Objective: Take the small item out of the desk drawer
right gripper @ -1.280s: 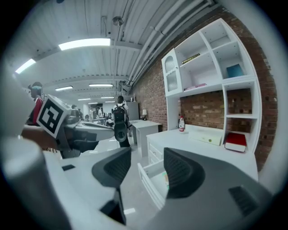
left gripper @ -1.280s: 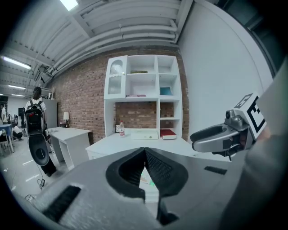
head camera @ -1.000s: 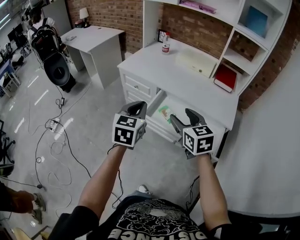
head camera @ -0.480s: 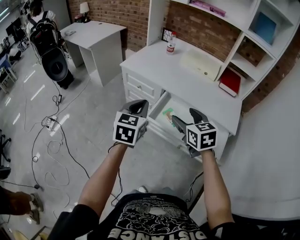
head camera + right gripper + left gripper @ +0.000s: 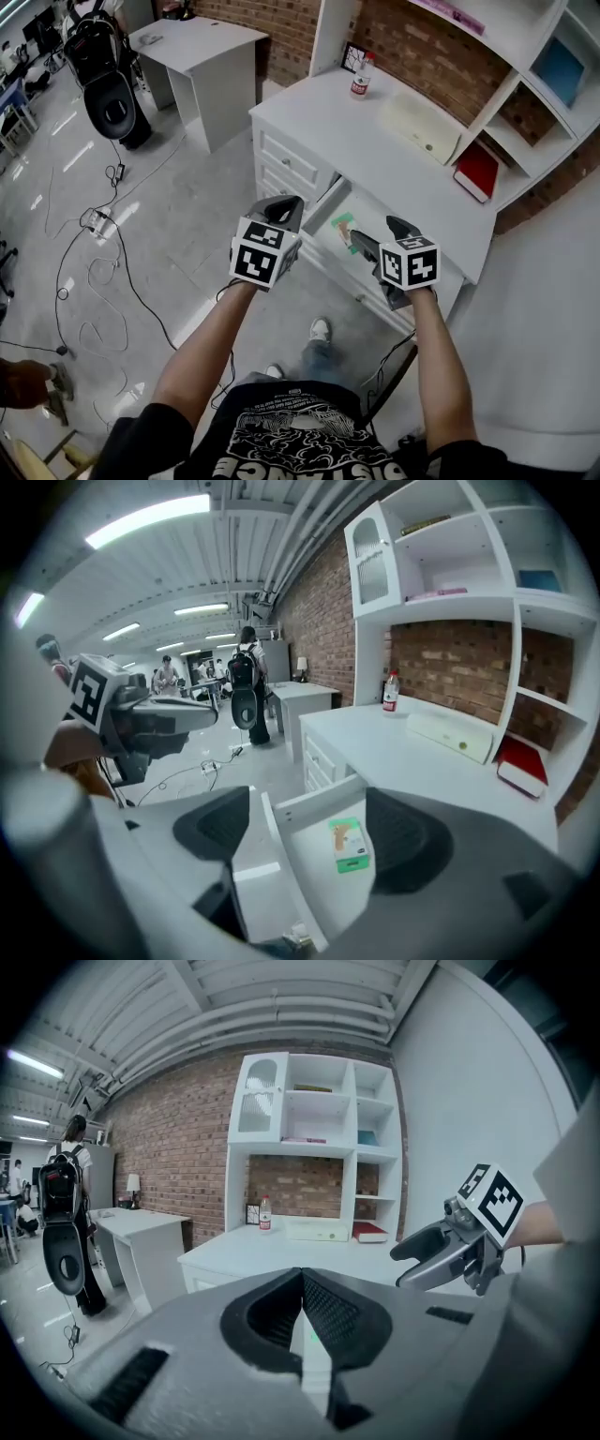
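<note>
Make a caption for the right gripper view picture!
Right gripper, jaws opening and empty, aims at the small green box in the open desk drawer.

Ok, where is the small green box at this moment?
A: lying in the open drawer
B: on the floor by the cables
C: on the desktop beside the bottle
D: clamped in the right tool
A: the small green box lies flat on the bottom of the open drawer. The right tool is short of it, its jaws opening with nothing gripped between them.
</note>
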A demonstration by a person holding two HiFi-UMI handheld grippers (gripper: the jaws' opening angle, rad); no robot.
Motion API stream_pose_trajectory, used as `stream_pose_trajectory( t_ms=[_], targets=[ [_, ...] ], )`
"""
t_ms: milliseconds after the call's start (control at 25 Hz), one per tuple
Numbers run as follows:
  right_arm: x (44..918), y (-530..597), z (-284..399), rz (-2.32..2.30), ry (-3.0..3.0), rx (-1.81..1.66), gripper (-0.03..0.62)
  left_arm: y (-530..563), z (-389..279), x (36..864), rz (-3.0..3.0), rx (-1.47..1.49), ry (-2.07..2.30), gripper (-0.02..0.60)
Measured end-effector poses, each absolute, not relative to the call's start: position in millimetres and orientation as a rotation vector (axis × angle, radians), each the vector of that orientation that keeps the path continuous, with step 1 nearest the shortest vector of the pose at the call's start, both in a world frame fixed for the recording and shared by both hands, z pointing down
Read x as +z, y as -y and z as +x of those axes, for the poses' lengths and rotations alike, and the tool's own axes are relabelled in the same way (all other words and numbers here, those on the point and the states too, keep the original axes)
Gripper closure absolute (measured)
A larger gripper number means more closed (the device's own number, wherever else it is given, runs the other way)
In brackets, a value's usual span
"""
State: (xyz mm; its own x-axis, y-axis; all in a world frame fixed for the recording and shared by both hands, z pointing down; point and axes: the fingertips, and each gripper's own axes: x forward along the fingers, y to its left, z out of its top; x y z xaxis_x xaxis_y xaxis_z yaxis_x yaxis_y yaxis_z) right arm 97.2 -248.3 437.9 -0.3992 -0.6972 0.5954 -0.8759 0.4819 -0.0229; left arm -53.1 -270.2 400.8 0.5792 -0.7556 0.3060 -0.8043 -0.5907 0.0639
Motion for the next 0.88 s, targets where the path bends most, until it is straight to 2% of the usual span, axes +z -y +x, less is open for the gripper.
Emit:
stream_pose_trajectory(
  t_ms=[880],
  targets=[
    [587.7,333.8,126.3,0.963,2.059,0.701,0.184,354.0,-13.0,505.8,2.395,0.444,1.386,0.574]
  ],
)
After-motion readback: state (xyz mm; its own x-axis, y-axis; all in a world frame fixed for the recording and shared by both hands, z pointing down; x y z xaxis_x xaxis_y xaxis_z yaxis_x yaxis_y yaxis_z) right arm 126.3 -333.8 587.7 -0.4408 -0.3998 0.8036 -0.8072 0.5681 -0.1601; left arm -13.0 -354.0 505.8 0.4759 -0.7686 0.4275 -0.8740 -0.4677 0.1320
